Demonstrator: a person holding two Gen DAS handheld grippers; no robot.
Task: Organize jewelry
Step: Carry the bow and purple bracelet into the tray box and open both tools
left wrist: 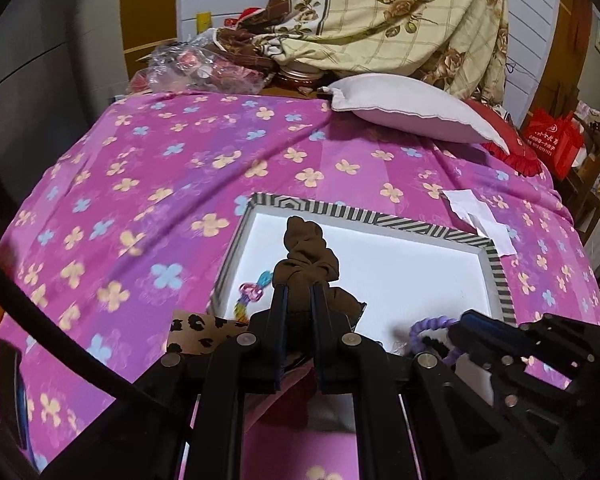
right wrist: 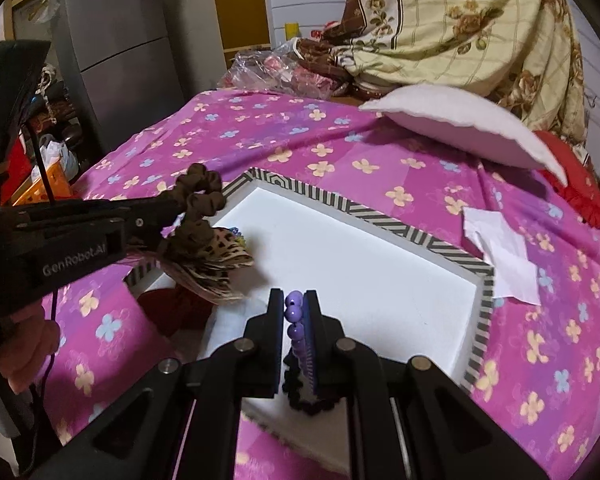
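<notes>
A white tray with a striped black-and-white rim (left wrist: pixel 380 216) (right wrist: pixel 380 216) lies on the pink flowered bedspread. My left gripper (left wrist: pixel 299 292) (right wrist: pixel 176 210) is shut on a brown scrunchie (left wrist: pixel 306 254) (right wrist: pixel 202 196) and hangs over the tray's left part. A leopard-print hair tie (left wrist: pixel 198 330) (right wrist: pixel 216 258) dangles just under it. My right gripper (right wrist: pixel 293 300) (left wrist: pixel 466 320) is shut on a purple bead bracelet (right wrist: pixel 293 312) (left wrist: pixel 426 328) above the tray's near edge; a black beaded piece (right wrist: pixel 308 396) hangs below it. A colourful bead chain (left wrist: pixel 256 290) lies in the tray's left corner.
A white pillow (left wrist: pixel 404 108) (right wrist: pixel 464 128) and a red cushion (left wrist: pixel 508 148) lie at the far right of the bed. White paper (left wrist: pixel 480 220) (right wrist: pixel 500 256) lies beside the tray's right corner. Folded floral bedding (left wrist: pixel 380 20) and plastic bags (left wrist: pixel 204 64) are piled at the back. A hand (right wrist: pixel 24 344) shows at the left.
</notes>
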